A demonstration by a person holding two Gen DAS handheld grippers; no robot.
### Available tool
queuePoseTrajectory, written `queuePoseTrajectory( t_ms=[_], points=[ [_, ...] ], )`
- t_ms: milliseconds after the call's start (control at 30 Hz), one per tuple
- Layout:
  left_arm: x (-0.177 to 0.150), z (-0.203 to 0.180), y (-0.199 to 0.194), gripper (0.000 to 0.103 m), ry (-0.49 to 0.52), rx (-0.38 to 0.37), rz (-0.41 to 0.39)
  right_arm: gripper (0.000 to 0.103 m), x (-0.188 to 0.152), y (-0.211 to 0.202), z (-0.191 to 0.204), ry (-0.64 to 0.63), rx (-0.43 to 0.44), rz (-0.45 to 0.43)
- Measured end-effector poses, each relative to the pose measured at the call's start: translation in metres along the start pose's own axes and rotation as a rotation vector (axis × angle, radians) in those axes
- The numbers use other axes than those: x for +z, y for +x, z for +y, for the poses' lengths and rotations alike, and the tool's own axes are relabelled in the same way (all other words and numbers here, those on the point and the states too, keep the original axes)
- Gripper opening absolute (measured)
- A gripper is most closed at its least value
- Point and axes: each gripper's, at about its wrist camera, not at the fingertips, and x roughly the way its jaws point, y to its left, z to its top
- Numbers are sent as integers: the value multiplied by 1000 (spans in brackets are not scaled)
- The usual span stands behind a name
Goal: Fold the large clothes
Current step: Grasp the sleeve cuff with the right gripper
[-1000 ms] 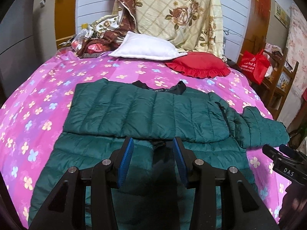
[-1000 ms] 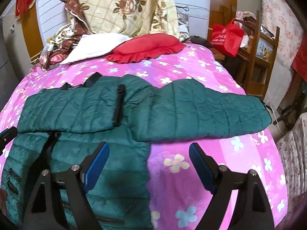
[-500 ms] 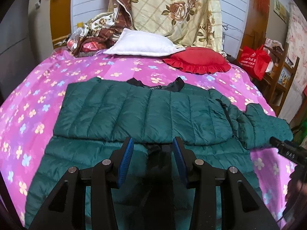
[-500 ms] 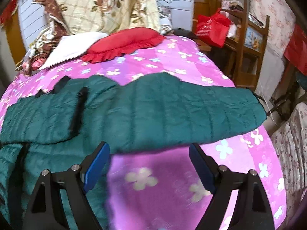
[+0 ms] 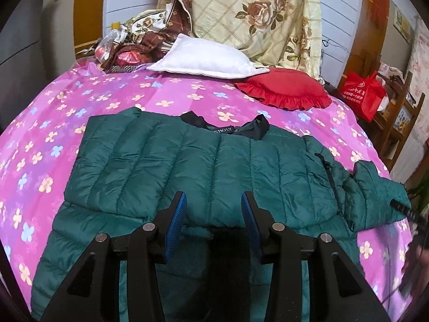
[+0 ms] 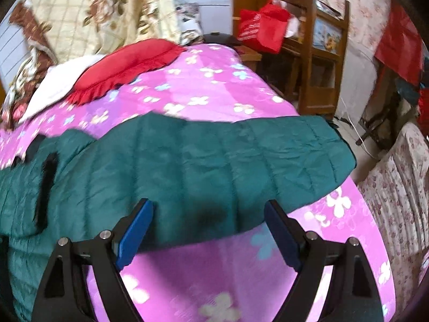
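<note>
A dark green quilted puffer jacket lies flat on the pink flowered bed, its black collar toward the pillows. One sleeve is folded across the chest. The other sleeve stretches out to the right, its cuff at the bed's right edge. My left gripper is open and empty, low over the jacket's middle. My right gripper is wide open and empty, just above the near edge of the outstretched sleeve. The right gripper's tip shows at the right edge of the left wrist view.
A white pillow and a red frilled cushion lie at the head of the bed, with a floral quilt behind. A wooden shelf with a red bag stands right of the bed.
My right gripper has swung right and forward, from over the jacket body to over the outstretched sleeve. My left gripper has moved forward over the jacket. Both stay open.
</note>
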Motion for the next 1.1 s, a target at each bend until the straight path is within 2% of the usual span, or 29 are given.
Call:
queuePoseTrajectory(
  t_ms=[167, 367, 433, 500, 667, 700, 733, 800, 867, 1100],
  points=[
    [-7, 6, 0, 24, 7, 3, 4, 88, 19, 23, -54, 136, -99, -1],
    [-7, 8, 4, 24, -3, -6, 5, 88, 25, 55, -112, 248, -218, 20],
    [-6, 8, 5, 24, -5, -3, 5, 88, 25, 65, -127, 290, -234, 30],
    [-5, 9, 6, 24, -5, -1, 8, 88, 28, 76, -139, 327, -211, 41],
    [-7, 13, 7, 24, 7, 24, 10, 86, 36, 93, -143, 337, -177, 24],
    [-7, 15, 8, 24, 7, 29, 11, 74, 35, 92, -140, 328, -177, 18],
    [-6, 17, 9, 24, 3, 35, 14, 48, 36, 92, -138, 319, -171, 7],
    [-5, 21, 9, 24, -9, 36, 17, 22, 38, 86, -139, 326, -114, -11],
    [-4, 24, 7, 24, -20, 31, 14, 17, 40, 75, -137, 324, -72, -33],
    [-1, 34, -7, 24, -42, 8, -2, 15, 51, 2, -102, 204, 174, -169]
  ],
)
